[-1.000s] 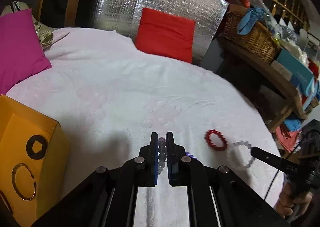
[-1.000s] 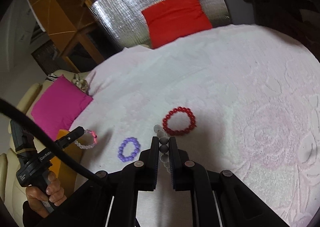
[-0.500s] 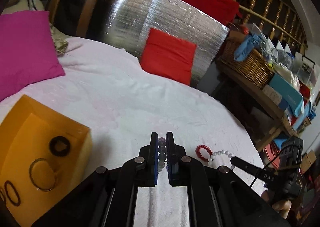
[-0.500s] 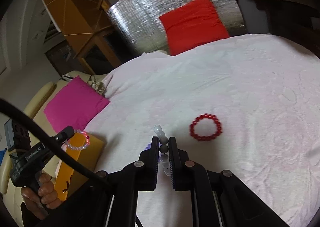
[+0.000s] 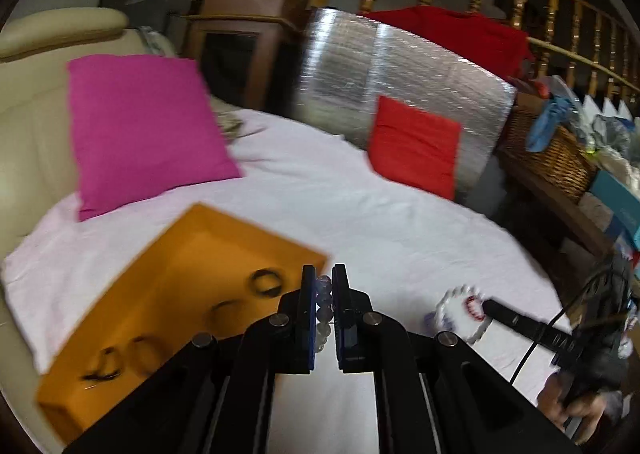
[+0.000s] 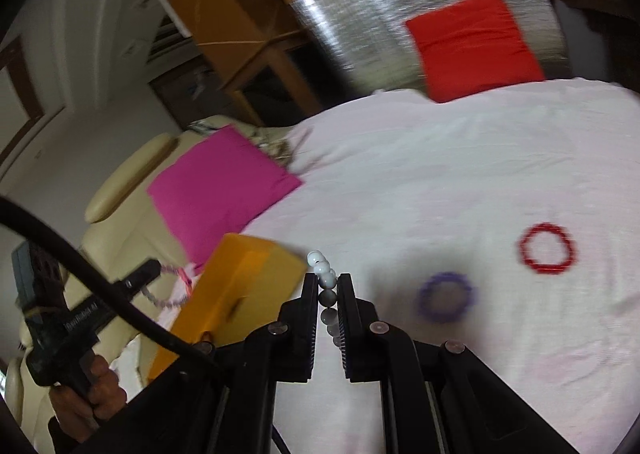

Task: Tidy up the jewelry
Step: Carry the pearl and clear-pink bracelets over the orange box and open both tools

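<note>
White cloth (image 6: 420, 181) covers bed; magenta cushion (image 5: 144, 125) on sofa (image 5: 36, 101).

We see a dim room with soft light. Both pictures are smeared, as if the cameras shook. The silver sheet (image 5: 400, 93) shines with glare. The edges bend round and go black. A dark shadow lies around the purple bracelet (image 6: 446, 297).

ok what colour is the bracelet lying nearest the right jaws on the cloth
Purple; the bracelet shows best in the right wrist view, though blurred.
</note>
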Motion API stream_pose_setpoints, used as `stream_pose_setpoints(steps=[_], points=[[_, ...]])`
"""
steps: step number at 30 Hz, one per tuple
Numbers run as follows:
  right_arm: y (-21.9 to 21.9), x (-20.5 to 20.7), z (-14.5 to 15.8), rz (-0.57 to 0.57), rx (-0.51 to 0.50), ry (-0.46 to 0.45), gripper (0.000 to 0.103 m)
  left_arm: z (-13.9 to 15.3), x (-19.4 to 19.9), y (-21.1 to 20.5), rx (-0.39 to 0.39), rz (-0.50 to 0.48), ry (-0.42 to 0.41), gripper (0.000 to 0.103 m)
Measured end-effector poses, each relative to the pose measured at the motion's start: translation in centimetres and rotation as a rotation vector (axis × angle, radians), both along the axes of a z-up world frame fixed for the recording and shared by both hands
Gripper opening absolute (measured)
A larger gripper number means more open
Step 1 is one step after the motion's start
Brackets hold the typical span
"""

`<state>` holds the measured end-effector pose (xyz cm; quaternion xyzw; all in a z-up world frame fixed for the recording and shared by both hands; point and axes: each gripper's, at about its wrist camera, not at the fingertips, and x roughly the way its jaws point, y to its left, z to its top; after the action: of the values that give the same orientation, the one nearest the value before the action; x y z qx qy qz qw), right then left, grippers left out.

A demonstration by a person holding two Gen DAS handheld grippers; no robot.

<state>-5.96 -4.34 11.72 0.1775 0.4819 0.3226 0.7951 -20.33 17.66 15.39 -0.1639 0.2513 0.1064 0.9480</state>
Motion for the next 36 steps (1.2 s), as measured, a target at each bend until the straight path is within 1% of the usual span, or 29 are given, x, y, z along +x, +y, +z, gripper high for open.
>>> stream_pose_setpoints(steps=[3,6,9,13,16,17,19,21,27,31,36], points=[[3.1,-1.1,0.4,0.058,0.033,-0.005,0.01,-0.6,-2.6,2.4,-0.018,0.06,0.018,0.008],[6.9,-2.8,0.7,0.135,0.063,-0.006,0.01,-1.5,-4.3,4.3,-0.02,0.112,0.052,0.008],[10.0,-4.3,0.9,0.198,0.091,-0.007,0.01,-2.7,-5.1,5.3,-0.045,0.132,0.09,0.008],[13.6,-6.2,0.7,0.272,0.127,0.021,0.011,-4.8,-5.6,6.2,-0.058,0.157,0.173,0.008],[15.9,-7.4,0.4,0.318,0.107,0.019,0.011,-6.0,-5.7,6.6,-0.069,0.167,0.212,0.008],[16.6,-7.9,0.1,0.334,0.096,0.021,0.011,-6.6,-5.8,6.7,-0.065,0.172,0.239,0.008],[18.0,-8.3,-0.6,0.362,0.061,0.021,0.011,-7.5,-5.7,6.9,-0.061,0.187,0.28,0.008],[19.2,-8.5,-1.4,0.385,0.033,0.019,0.011,-8.0,-6.0,7.0,-0.069,0.192,0.299,0.008],[21.5,-9.3,-3.1,0.43,-0.041,0.014,0.011,-10.3,-5.5,7.2,-0.076,0.211,0.398,0.008],[22.3,-9.6,-3.4,0.462,-0.075,0.0,0.011,-11.2,-5.3,7.2,-0.067,0.217,0.438,0.008],[22.8,-9.5,-4.1,0.465,-0.11,-0.004,0.011,-12.3,-5.2,7.6,-0.086,0.232,0.475,0.008]])
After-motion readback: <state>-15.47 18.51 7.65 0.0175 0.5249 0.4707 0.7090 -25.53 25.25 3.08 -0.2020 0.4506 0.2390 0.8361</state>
